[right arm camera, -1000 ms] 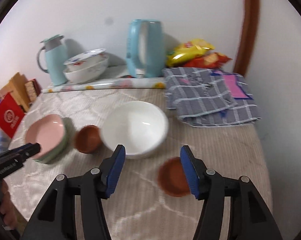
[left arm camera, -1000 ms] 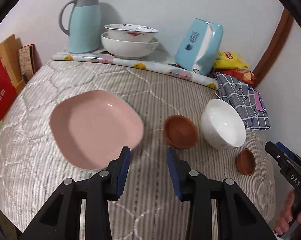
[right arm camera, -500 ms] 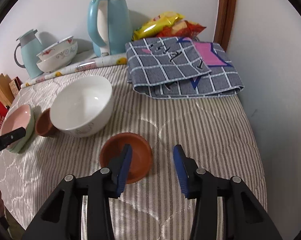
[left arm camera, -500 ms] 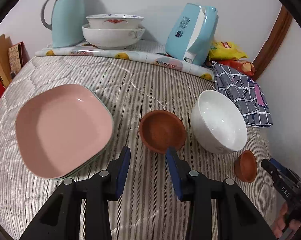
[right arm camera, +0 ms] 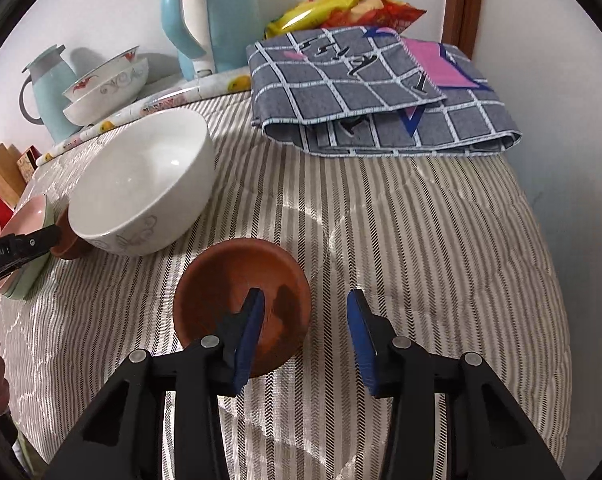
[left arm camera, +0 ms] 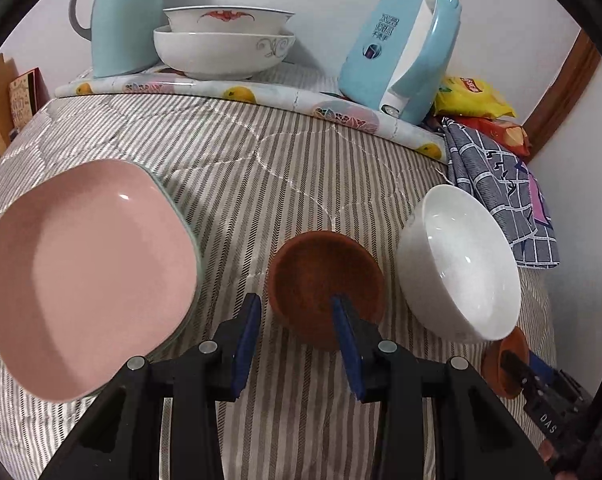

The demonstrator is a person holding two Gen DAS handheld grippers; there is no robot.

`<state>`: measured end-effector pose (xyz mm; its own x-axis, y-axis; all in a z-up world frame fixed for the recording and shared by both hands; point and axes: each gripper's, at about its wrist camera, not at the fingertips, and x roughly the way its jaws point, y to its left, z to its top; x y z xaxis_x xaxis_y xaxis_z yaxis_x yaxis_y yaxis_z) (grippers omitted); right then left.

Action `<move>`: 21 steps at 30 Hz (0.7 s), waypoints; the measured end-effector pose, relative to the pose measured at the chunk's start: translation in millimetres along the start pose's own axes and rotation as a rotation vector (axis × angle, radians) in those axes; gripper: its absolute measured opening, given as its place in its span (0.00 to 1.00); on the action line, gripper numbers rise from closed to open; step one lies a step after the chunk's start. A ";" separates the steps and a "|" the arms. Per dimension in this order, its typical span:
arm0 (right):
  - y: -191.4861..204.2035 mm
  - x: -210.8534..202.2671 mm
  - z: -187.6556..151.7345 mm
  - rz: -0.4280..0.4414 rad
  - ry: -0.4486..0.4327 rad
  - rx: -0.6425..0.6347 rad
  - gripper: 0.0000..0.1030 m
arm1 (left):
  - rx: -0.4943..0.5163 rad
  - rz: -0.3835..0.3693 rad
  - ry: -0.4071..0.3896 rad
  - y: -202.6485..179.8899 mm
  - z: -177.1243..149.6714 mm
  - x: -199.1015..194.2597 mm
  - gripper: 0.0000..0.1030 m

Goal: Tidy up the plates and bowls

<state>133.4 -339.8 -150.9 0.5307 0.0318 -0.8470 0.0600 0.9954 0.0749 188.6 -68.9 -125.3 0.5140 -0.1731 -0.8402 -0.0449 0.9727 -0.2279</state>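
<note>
Nearest the left claw [left arm camera: 295, 320] sits the larger brown bowl [left arm camera: 325, 280], just beside the white bowl [left arm camera: 459, 264] on the side away from the checked cloth [left arm camera: 497, 184]; the claw is moderately open, one pad hanging over the bowl's hollow and the other outside its near rim, so it straddles the rim and grips nothing, and whether a pad touches the clay I cannot tell from this angle. The right claw [right arm camera: 305, 320] stands the same way at the smaller brown bowl [right arm camera: 243, 300], which lies on the near side of the white bowl [right arm camera: 141, 184]: open fairly wide, its left pad over the inside, its right pad clear over the striped cover [right arm camera: 421, 240] of the surface, nothing held. The risk, as I judge it, is a thin one-sided pinch: closing on a sloped rim could tip either brown bowl, or let it slip and roll on the soft cover. The larger one stands so close to the white bowl that a tilted lift could knock it. Further from the white bowl, the pink plate [left arm camera: 89, 272] rests on a green one beneath and looks settled. Farthest back, two patterned bowls [left arm camera: 225, 44] sit nested against the wall.
</note>
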 end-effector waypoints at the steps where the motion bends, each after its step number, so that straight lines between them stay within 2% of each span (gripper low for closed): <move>1: -0.2 2.6 -0.7 0.000 0.007 0.004 0.41 | 0.002 0.002 0.000 -0.6 0.4 1.3 0.35; 5: -2.3 7.3 -5.8 0.010 -0.007 0.016 0.41 | 0.009 0.018 -0.008 -1.9 1.8 8.9 0.35; 12: -4.4 4.8 -11.5 0.014 -0.031 0.030 0.41 | -0.022 -0.007 0.019 1.8 1.2 22.4 0.35; 21: -7.0 5.9 -8.1 0.028 -0.024 0.058 0.42 | -0.018 0.004 0.041 -1.7 4.6 25.5 0.35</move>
<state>129.3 -345.9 -160.7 0.5526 0.0572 -0.8315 0.0930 0.9872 0.1297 205.8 -74.2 -144.1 0.4781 -0.1758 -0.8605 -0.0626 0.9705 -0.2330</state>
